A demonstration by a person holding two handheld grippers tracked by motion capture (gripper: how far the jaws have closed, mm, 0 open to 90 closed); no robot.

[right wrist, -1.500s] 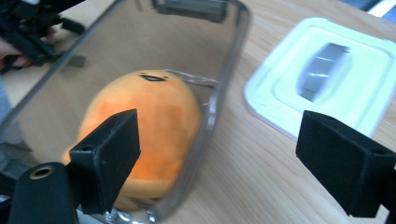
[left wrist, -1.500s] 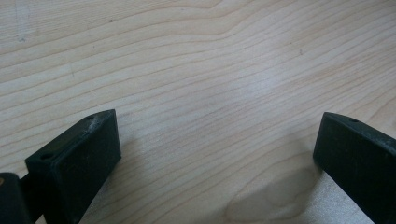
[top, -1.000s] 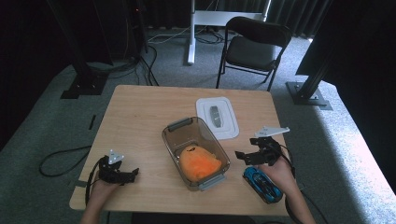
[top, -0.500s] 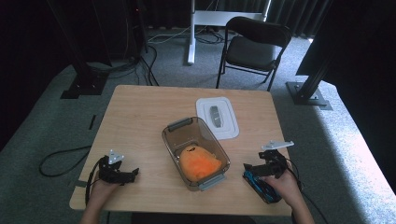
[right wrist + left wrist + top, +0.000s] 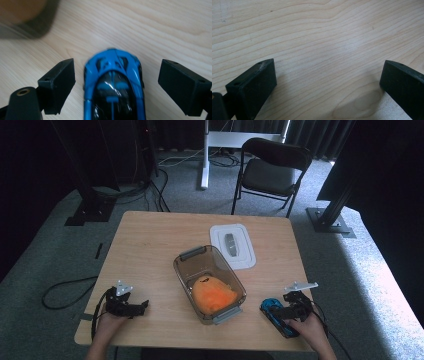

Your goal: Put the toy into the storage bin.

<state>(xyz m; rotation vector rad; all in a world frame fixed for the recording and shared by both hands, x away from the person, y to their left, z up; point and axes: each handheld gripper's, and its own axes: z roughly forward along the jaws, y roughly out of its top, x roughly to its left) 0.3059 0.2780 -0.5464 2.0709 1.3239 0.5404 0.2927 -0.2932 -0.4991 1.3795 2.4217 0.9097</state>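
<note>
One clear plastic container (image 5: 210,282) sits near the middle of the wooden table (image 5: 155,245), set at a slant, with a grey latch handle at its far end and another at its near end. Inside it lies an orange, rounded soft-looking thing (image 5: 214,295) with a small dark mark near its top; it rests in the near half of the container, and what exactly it is cannot be told. The container has no cover on it. Its white lid (image 5: 232,246) lies flat on the table just beyond the container's far right corner, with a grey piece at its centre.

A blue toy car (image 5: 113,85) lies on the table to the right of the container, near the front edge and apart from the container's wall. The right gripper (image 5: 116,83) is low over the car with its jaws spread wide, one on each side of the car's body; a gap shows between each jaw and the car, so it has hold of nothing. A blurred corner of the container shows at the top left of the right gripper view.

The left gripper (image 5: 328,82) rests at the table's near left corner, well apart from the container, its jaws wide open over bare wood.
</note>
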